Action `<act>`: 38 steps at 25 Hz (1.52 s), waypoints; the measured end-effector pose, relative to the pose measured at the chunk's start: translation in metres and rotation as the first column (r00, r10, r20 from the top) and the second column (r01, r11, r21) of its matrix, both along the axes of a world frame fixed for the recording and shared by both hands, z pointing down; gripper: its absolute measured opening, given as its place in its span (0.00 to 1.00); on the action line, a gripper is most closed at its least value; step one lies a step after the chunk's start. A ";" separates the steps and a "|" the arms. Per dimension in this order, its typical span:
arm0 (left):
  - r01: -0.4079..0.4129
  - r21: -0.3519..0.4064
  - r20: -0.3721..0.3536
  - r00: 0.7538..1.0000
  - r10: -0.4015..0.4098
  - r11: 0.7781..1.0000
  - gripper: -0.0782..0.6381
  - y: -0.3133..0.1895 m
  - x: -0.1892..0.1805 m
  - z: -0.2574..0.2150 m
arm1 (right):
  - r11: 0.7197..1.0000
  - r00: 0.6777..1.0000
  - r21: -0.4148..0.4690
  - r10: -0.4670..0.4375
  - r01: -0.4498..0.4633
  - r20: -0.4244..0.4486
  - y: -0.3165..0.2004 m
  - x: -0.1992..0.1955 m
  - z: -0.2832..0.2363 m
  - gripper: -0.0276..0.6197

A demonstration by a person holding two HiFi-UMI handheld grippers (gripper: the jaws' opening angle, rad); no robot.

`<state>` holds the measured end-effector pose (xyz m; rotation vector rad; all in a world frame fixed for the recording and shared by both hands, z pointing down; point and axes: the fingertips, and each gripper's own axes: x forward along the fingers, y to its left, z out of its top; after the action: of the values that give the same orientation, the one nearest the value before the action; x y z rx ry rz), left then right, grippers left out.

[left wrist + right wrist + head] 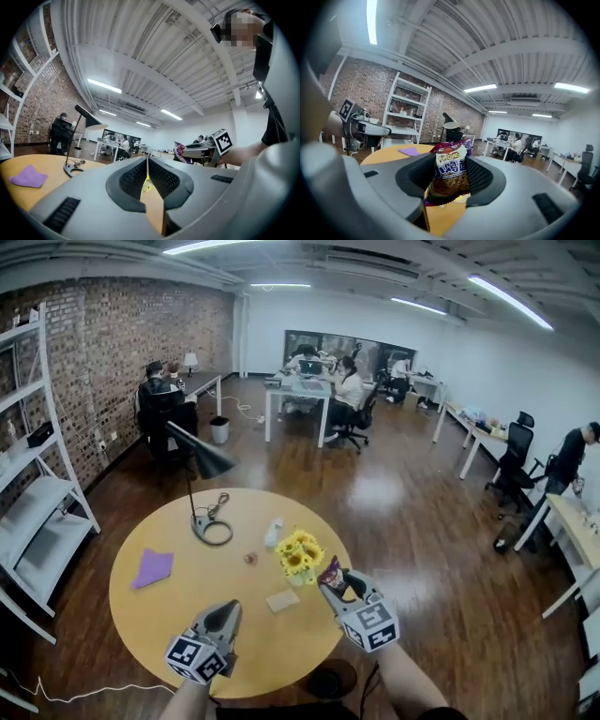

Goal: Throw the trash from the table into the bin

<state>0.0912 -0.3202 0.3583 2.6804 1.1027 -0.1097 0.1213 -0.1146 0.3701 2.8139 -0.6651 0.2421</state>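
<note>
My right gripper [331, 581] is shut on a purple and red snack bag [330, 571], held above the near right part of the round yellow table [169, 615]. In the right gripper view the bag [450, 171] stands upright between the jaws. My left gripper [225, 608] hovers over the table's near edge, shut and holding nothing; its jaws [147, 169] meet in a thin line. A dark round bin-like thing [330, 679] sits on the floor under the table's near edge. On the table lie a beige scrap [282, 600], a small brown item [250, 559] and a white item [273, 532].
A black desk lamp [199, 465], a purple cloth [153, 568] and a pot of yellow flowers [299, 555] stand on the table. White shelves [37, 484] line the brick wall at left. People sit at desks [300, 390] farther back, and one person stands at the far right [567, 460].
</note>
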 end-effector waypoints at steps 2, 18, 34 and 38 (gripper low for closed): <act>-0.046 -0.004 -0.009 0.999 0.046 0.999 0.11 0.041 0.001 -0.004 | 0.999 0.999 -0.010 0.036 -0.036 -0.026 0.037 -0.013 -0.006 0.35; -0.331 0.083 0.141 0.938 0.318 0.940 0.11 0.266 -0.028 0.060 | 0.952 0.949 0.046 0.297 -0.303 0.108 0.246 -0.109 0.073 0.34; -0.412 0.092 0.278 0.885 0.374 0.907 0.11 0.284 -0.031 0.126 | 0.906 0.880 0.096 0.368 -0.412 0.301 0.234 -0.136 0.145 0.35; -0.394 0.115 0.323 0.883 0.341 0.912 0.11 0.275 -0.031 0.144 | 0.910 0.860 0.111 0.330 -0.399 0.388 0.214 -0.138 0.186 0.35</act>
<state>0.0600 -0.0449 0.5023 2.4592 1.5516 0.4655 -0.0164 0.0997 0.5560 3.0926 -0.2094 0.8269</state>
